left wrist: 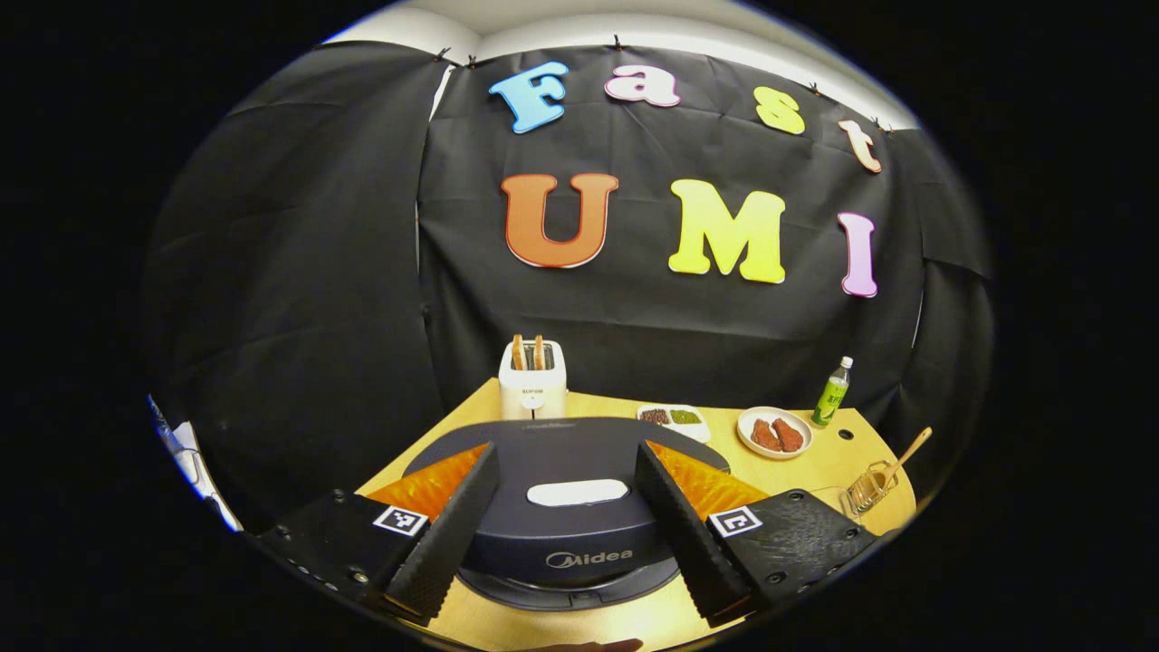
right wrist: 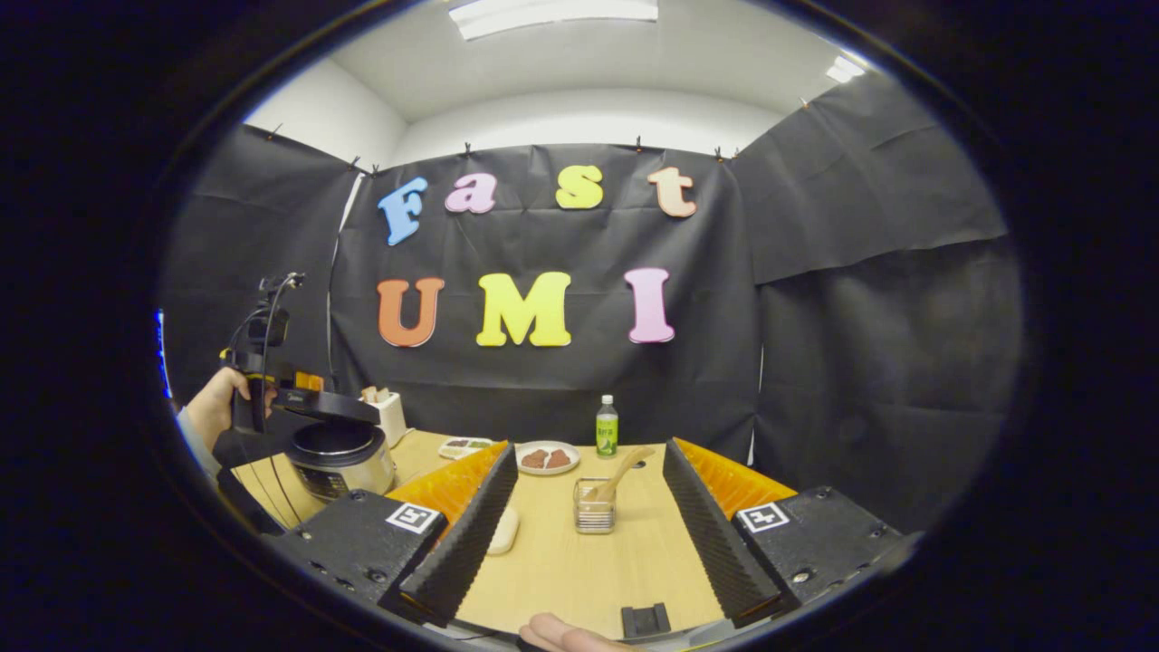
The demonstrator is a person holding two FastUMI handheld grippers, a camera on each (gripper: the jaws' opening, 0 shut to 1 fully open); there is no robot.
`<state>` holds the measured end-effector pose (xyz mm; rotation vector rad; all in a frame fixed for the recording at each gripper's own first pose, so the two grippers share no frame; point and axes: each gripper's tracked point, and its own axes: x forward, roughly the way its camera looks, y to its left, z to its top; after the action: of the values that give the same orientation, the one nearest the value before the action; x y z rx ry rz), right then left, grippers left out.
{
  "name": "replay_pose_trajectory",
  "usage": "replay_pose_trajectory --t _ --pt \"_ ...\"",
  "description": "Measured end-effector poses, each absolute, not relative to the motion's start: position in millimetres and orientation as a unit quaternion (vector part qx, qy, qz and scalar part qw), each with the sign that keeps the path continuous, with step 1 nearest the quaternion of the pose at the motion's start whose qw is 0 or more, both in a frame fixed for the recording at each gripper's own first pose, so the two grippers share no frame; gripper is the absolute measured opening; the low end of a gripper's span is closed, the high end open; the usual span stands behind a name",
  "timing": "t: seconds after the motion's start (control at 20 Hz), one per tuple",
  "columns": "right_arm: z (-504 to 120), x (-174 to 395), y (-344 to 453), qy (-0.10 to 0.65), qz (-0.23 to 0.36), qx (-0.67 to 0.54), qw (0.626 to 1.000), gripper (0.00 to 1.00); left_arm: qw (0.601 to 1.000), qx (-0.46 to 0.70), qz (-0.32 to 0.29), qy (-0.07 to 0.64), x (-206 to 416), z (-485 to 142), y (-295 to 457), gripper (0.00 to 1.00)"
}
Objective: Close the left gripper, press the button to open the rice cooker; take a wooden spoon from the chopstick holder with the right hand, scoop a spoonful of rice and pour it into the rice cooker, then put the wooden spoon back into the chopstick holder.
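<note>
Below left gripper (left wrist: 566, 530) (spread wide): dark rice cooker (left wrist: 561, 489), lid shut; right gripper (right wrist: 589, 534) wide.

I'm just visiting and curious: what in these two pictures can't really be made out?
- Inside of the rice cooker: in the left gripper view its lid covers the pot; in the right gripper view it is too far off.
- Bowl of the wooden spoon: sunk in the chopstick holder.
- Food in the divided dish: too small in both views.
- Pale object on the table: partly behind the right gripper's finger.
</note>
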<state>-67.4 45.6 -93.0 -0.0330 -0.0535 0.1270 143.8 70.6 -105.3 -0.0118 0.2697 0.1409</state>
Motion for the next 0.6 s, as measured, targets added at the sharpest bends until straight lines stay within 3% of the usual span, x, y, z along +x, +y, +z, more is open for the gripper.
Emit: replay_pose_trajectory --t 0.6 --pt "-53.5 -120.9 81.8 -0.084 0.069 -0.019 0.994 0.97 0.972 0.009 0.061 0.226 109.9 -172.6 58.4 0.95"
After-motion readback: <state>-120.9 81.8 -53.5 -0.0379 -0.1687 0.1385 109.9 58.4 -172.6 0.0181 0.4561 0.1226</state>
